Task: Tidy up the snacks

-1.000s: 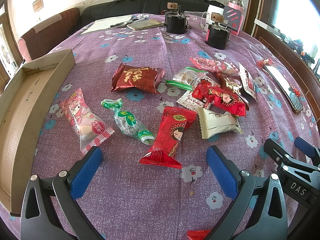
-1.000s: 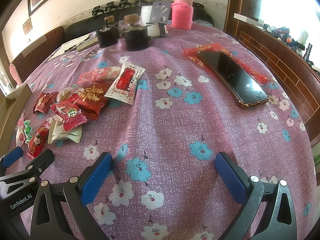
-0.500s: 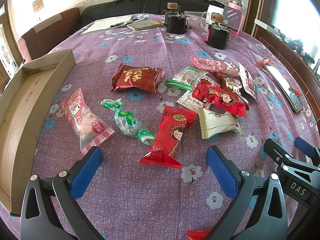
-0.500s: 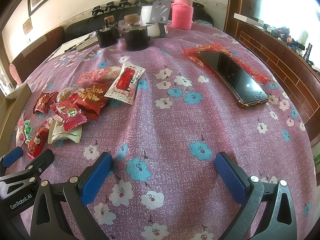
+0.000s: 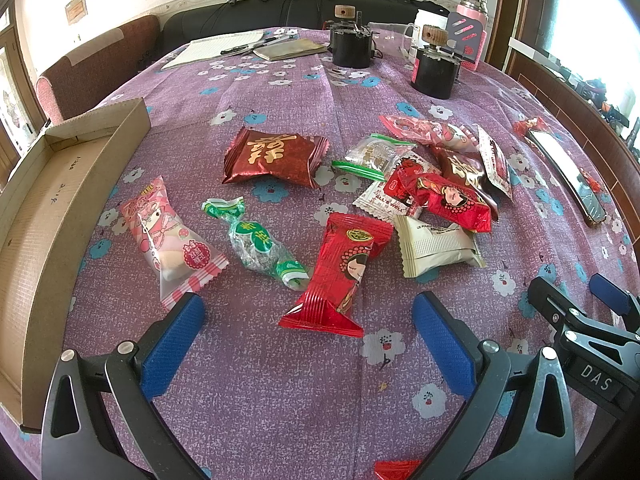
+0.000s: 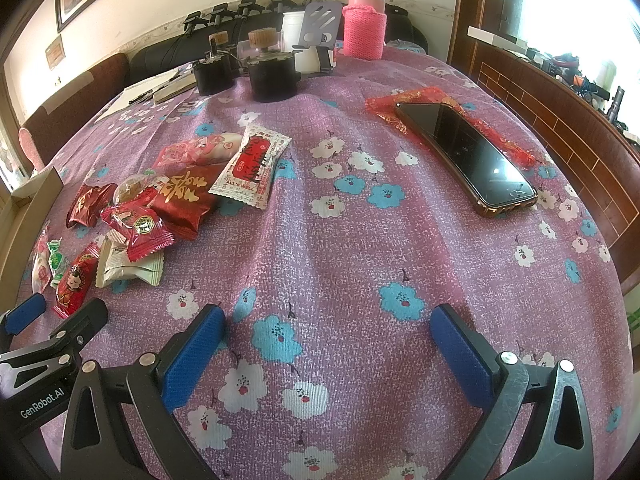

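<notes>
Snacks are scattered flat on the cloth. A pink pack point(image 5: 170, 240) is laid nearest the cardboard tray point(image 5: 36, 216), then a green candy point(image 5: 256, 244) and a red pack point(image 5: 340, 272) just beside it. A maroon pack point(image 5: 274, 156) is set apart behind; the rest are heaped around a beige pack point(image 5: 436, 246).

At your 2 o'clock a dark smartphone point(image 6: 466, 148) lies on a red foil wrapper point(image 6: 384, 105). Toward 12, two black canisters with wooden knobs point(image 6: 273, 76) stand before a pink-sleeved flask point(image 6: 365, 24). A notepad point(image 5: 216, 46) sits at 11 on the floral tablecloth point(image 6: 344, 248).
</notes>
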